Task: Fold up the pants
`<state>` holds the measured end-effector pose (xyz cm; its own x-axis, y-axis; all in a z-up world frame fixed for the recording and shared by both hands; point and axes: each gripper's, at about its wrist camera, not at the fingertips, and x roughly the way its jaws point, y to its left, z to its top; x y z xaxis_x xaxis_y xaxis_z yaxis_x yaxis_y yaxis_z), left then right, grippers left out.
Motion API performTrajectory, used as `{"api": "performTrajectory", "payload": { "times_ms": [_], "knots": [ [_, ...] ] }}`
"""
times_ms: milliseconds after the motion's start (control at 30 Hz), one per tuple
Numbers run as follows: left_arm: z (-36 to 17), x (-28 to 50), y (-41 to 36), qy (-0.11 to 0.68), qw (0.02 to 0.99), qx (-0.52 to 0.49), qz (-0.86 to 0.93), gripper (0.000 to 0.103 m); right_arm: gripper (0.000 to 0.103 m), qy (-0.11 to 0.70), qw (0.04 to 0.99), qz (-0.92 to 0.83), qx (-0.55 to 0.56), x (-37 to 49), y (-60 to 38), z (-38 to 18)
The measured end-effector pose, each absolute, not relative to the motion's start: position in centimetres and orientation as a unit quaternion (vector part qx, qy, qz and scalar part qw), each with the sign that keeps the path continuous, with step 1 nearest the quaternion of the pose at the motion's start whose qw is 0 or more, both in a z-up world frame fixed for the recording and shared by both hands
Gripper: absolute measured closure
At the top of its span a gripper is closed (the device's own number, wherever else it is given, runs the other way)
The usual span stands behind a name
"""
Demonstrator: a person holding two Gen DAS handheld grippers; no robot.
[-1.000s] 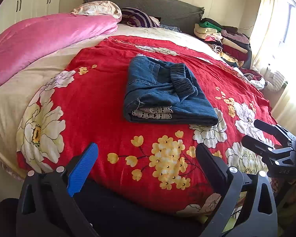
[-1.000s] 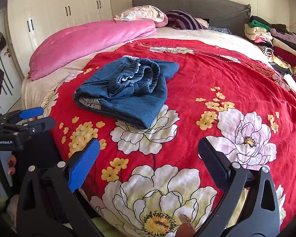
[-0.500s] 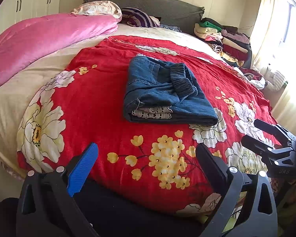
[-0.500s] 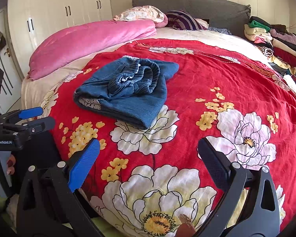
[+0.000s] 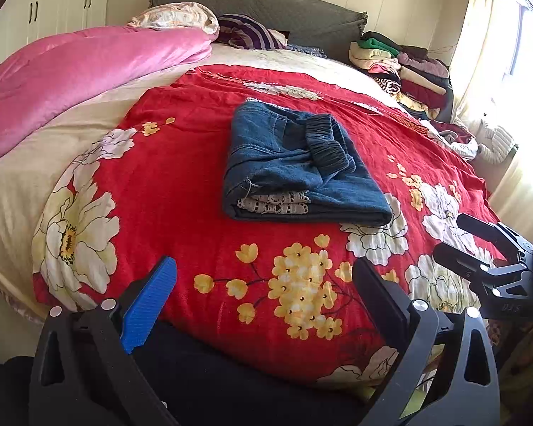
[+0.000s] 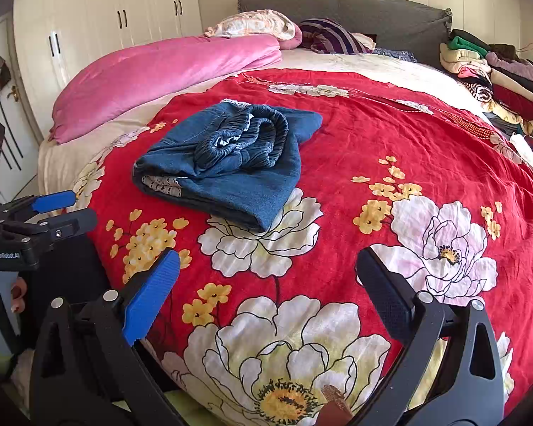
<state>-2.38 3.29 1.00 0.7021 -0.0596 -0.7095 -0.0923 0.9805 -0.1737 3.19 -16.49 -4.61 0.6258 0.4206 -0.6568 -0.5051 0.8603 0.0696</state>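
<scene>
A pair of blue denim pants [image 5: 295,170] lies folded into a compact rectangle on the red flowered bedspread [image 5: 181,184], elastic waistband on top and a white lace hem showing at the near edge. From the right wrist view the pants [image 6: 231,163] sit to the left of centre. My left gripper [image 5: 263,294] hovers open near the bed's front edge, well short of the pants, nothing between its fingers. My right gripper [image 6: 266,284] is also open and empty over the bedspread [image 6: 391,149]. Each gripper shows in the other's view at the frame edge.
A pink quilt [image 5: 71,74] lies along the left side of the bed. Pillows [image 5: 181,17] rest against the grey headboard [image 5: 266,3]. A pile of folded clothes [image 5: 401,67] is stacked at the far right by a curtained window. White wardrobes [image 6: 106,28] line the left wall.
</scene>
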Motion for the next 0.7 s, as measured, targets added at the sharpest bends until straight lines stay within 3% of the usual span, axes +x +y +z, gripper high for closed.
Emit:
{"api": "performTrajectory", "payload": {
  "times_ms": [700],
  "knots": [
    [0.89,-2.39,2.74,0.391,0.915,-0.095,0.003,0.004,0.009,0.346,0.901,0.254,-0.061,3.24,-16.64,-4.39]
  ]
}}
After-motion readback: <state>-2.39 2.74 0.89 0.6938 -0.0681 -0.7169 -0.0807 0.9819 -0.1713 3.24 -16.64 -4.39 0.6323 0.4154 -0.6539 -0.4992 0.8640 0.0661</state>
